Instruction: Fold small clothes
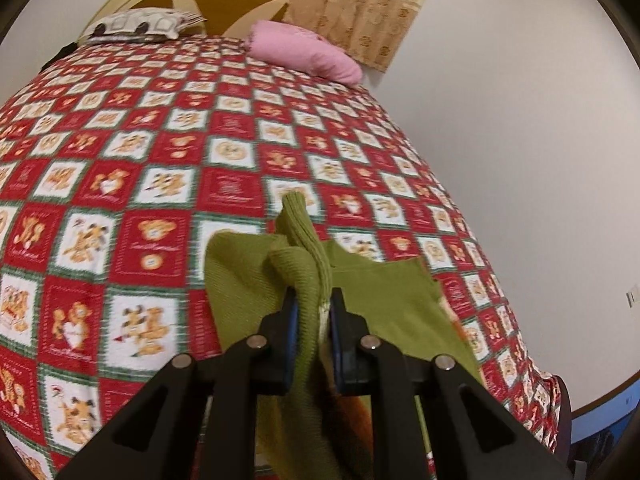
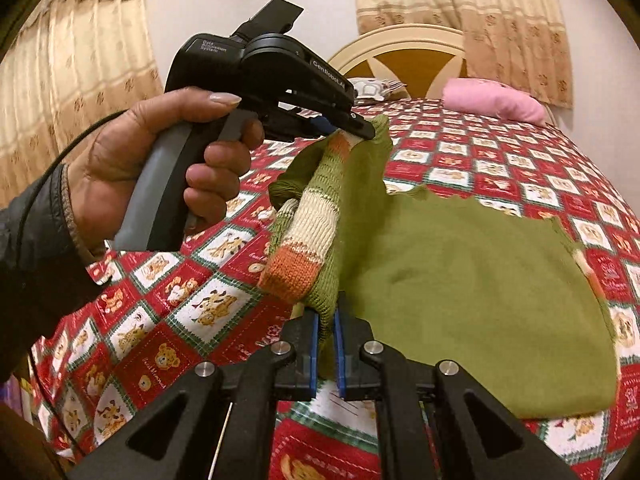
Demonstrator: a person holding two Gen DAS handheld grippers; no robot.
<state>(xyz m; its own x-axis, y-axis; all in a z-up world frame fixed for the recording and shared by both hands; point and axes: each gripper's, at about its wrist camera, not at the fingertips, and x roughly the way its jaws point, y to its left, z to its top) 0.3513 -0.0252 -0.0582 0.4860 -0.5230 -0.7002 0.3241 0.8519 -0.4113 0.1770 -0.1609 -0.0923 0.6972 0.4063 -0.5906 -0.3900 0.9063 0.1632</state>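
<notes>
Small green sweater (image 2: 460,264) on the bed (image 1: 120,184), body spread flat on the quilt, to the right of both tools in the right wrist view. Left hand-held gripper (image 1: 314,312) clamped on a green knit fold, ribbed edge standing up beyond its tips. Right hand-held gripper (image 2: 327,320) closed on the lower end of the striped sleeve (image 2: 316,216), green edge pinched between the blue pads. In the right wrist view the left hand (image 2: 160,172) holds its tool above and to the left, tips biting the sleeve's upper end. Sleeve hangs lifted between the two grips, long axis running from near-low to far-high, along the sweater's left side. Body lies to the right of that line. Judgement: next move is a sideways carry rightward over the body; both grips seem equally placed, the right one lower and nearer the cloth.
</notes>
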